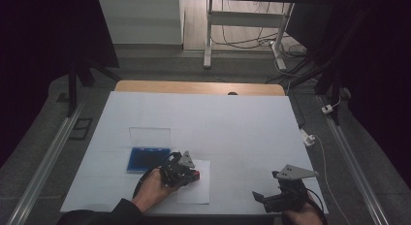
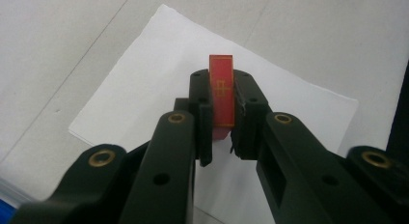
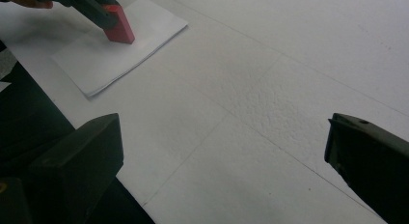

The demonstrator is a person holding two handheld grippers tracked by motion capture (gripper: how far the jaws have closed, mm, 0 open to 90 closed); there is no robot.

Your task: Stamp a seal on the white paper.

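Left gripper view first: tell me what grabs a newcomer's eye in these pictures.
The red block with gold markings stands out, clamped upright in the left hand-held gripper over a white paper sheet. On the white table, a blue pad lies left of that sheet. The right hand-held gripper sits open near the table's front edge.

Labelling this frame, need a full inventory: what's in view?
red block: 1, red with gold marking, between the left jaws, over the paper
paper: 1 sheet, white, near table edge
blue pad: 1, blue, left of the paper
clear lid: 1, see-through, behind the blue pad
table: 1, white top
left gripper: 1, black, shut on the block
right gripper: 1, black, jaws open, above bare table
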